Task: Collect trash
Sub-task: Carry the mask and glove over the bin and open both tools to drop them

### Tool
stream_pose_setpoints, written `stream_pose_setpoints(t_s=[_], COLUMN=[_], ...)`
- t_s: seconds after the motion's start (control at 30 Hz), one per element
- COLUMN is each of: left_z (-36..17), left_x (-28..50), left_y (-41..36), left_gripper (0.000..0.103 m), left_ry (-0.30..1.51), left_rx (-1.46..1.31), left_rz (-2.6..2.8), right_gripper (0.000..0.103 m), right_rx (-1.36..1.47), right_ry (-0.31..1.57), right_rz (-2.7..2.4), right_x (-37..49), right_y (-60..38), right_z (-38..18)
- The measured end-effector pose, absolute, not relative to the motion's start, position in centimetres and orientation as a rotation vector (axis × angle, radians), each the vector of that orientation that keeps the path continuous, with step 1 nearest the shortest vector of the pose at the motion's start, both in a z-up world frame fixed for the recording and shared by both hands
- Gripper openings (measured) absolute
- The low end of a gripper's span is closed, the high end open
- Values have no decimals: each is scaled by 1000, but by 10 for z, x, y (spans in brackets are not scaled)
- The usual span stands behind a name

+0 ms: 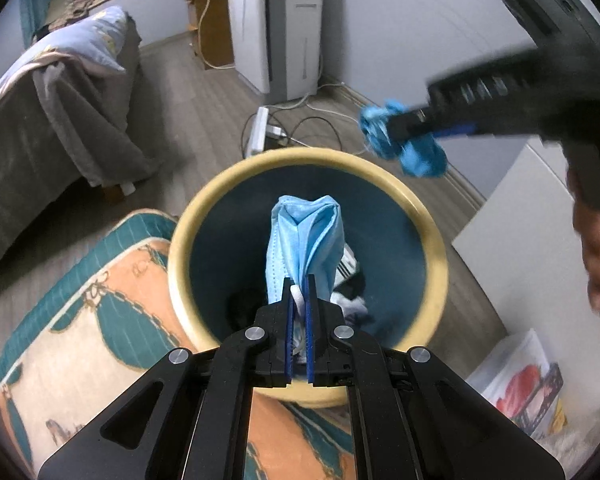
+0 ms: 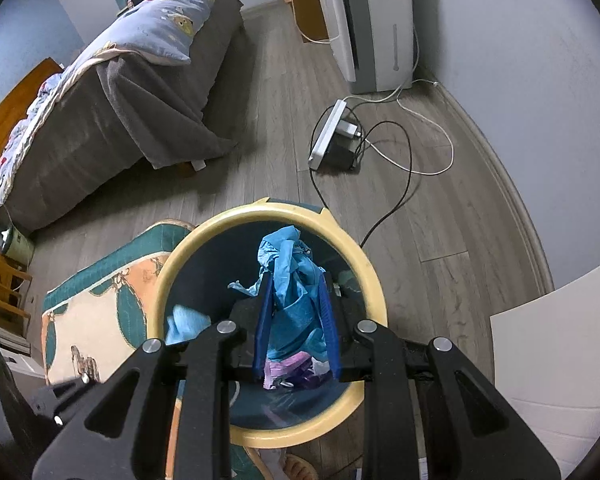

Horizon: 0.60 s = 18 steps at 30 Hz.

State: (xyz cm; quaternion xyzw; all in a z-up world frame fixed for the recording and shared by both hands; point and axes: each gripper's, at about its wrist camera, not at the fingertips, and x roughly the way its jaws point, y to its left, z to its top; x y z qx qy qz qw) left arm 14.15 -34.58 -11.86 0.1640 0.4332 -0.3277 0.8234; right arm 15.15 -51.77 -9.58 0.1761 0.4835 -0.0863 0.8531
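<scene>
Cream-rimmed and dark blue inside, the trash bin [image 1: 312, 160] stands on the wood floor [image 2: 440, 220] beside a teal and orange cushion [image 1: 100, 292]. We hold the left gripper [image 1: 299, 280] over its mouth, jaws clamped together on a light blue face mask [image 1: 304, 240] that hangs above the opening. Our right gripper [image 2: 296, 280] is also over the bin, jaws closed on a crumpled blue glove [image 2: 288, 268]. Down in the bin we see dark and white scraps and a purple wrapper [image 2: 292, 372]. A white power strip [image 2: 328, 136] lies well apart.
</scene>
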Motion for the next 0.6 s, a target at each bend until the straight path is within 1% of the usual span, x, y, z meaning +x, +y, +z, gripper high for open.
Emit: stream_pose_setpoints(t_s=[0.33,0.37,0.43,0.47,0.5,0.53,0.57,0.6], left_z=[-110,-110,-112,-112,-113,-113,-113,-113], left_x=[175,176,179,180,181,182,182,182], left_y=[-344,-344,-341,-340,-338,-337,-336,-333], left_gripper=[6,7,14,20,29,35,45,52], left_ry=[870,869,873,874,873,871,867,862], left_rx=[345,348,342,338,334,329,324,317], left_rz=[-659,-655,-651,-649,-643,-640,-640,-640], right_gripper=[23,24,25,27,31,40,45,46], right_rx=[369,369,378,381,385,389,392,394], right_ry=[959,959,961,962,961,956,952,947], right_rz=[-162,-161,-158,-158,-163,-165,-167,-170], right_x=[162,163,165,166,166,166,166,166], right_y=[-507,-507,-507,-508,-508,-509,-509,-509], right_z=[-95,-96,-98,-99,-100,-100,-99,-98])
